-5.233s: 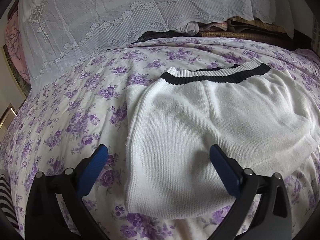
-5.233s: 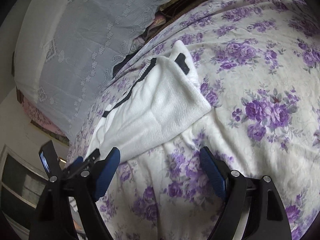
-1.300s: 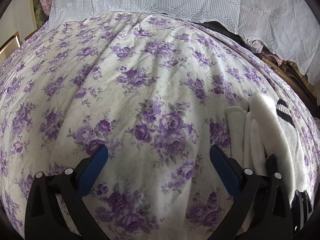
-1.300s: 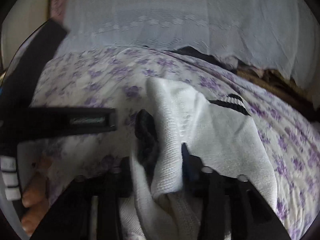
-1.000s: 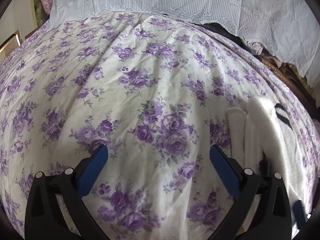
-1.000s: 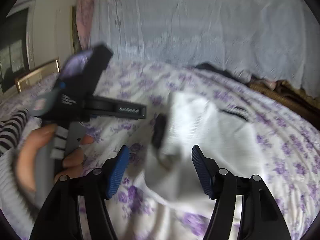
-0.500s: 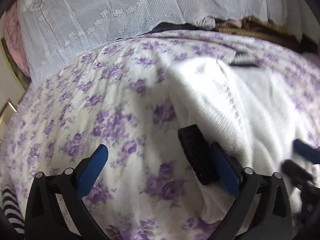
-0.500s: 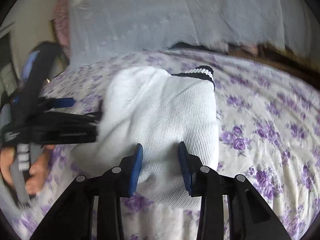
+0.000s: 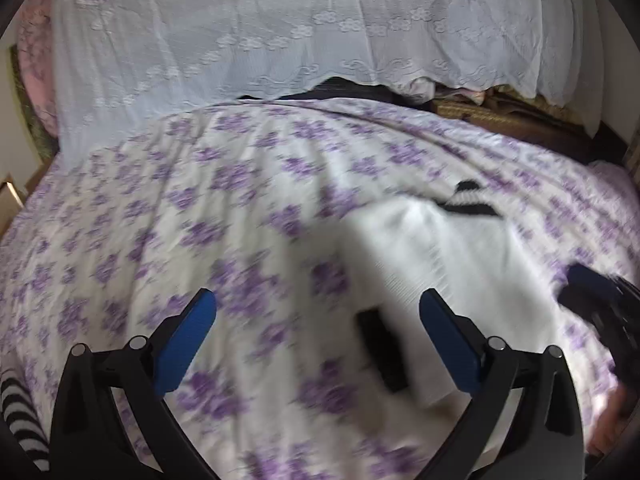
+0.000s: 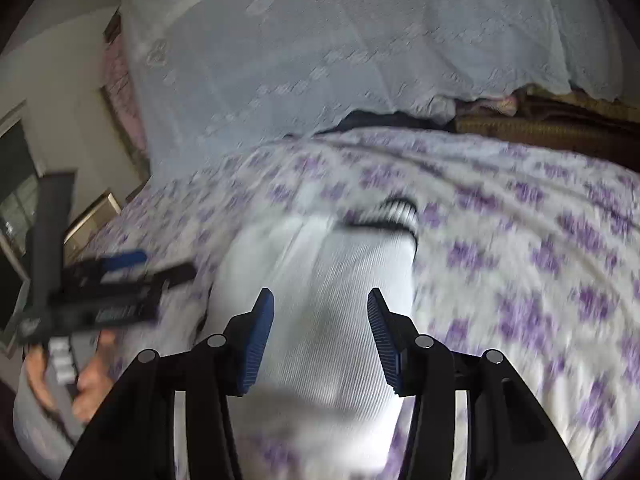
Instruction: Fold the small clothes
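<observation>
White lace cloth (image 9: 304, 32) drapes behind the floral bedspread (image 9: 200, 200).

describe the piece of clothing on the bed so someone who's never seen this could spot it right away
A bedspread with purple flowers covers the bed. On it lies a folded white knit garment. Its black-striped ribbed band at the far end sets it apart from the flowered cloth.

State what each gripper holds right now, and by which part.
Nothing is held. The left gripper stands wide open; the right gripper, jaws opening, hangs clear above the folded white garment.
</observation>
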A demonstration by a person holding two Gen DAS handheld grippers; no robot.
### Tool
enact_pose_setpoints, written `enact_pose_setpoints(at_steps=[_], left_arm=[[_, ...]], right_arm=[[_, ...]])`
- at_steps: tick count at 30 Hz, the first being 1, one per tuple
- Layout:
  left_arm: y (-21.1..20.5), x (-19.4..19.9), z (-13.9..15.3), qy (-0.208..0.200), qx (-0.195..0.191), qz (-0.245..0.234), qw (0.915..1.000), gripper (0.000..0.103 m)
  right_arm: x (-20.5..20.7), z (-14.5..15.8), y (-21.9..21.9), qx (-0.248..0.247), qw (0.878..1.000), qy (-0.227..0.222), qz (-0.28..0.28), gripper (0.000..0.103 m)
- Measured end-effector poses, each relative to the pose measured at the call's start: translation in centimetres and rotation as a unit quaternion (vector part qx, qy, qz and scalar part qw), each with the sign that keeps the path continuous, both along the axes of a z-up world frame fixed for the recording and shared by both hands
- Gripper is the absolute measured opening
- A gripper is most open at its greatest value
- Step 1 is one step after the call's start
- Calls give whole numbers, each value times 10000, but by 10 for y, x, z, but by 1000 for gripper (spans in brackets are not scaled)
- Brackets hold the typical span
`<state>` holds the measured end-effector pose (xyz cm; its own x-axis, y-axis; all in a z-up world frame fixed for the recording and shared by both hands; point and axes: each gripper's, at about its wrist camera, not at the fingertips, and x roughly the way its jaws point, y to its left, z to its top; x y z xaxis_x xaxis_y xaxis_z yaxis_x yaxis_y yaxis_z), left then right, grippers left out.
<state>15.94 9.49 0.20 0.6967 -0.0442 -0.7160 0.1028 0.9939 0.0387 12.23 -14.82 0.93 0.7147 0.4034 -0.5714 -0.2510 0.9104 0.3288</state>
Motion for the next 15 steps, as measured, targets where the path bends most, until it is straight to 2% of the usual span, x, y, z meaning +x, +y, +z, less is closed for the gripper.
enact_pose_setpoints(at_steps=[2,4,6,7,8,9,10,11,15], left_arm=[[-13,16,3,23,76,-9,10000,99],[-23,32,-6,100,204,40,9997,99],[-31,55,-35,439,349,82,9984,99],[-34,64,-53,614,478,83,9969,99],[-32,68,-70,550,405,50,9977,99],[-27,66,-75,304,182,14,9994,99],[-24,65,-76,233,62,-9,9997,99],[-24,67,-73,310,34,-35,9995,99],[-24,64,-74,208,45,-69,9997,99]], right_arm=[[28,5,0,154,9998,61,-83,49],[52,3,3,182,9996,189,-135,49],[76,-14,6,93,9988,443,-190,49],[92,-36,8,-72,9971,723,-228,49],[100,-53,8,-94,9957,889,-231,50],[106,-70,4,39,9947,1009,-208,50],[104,-72,-9,531,9943,904,-193,50],[102,-71,-15,718,9925,967,-200,50],[95,-67,-17,790,9931,858,-127,53]])
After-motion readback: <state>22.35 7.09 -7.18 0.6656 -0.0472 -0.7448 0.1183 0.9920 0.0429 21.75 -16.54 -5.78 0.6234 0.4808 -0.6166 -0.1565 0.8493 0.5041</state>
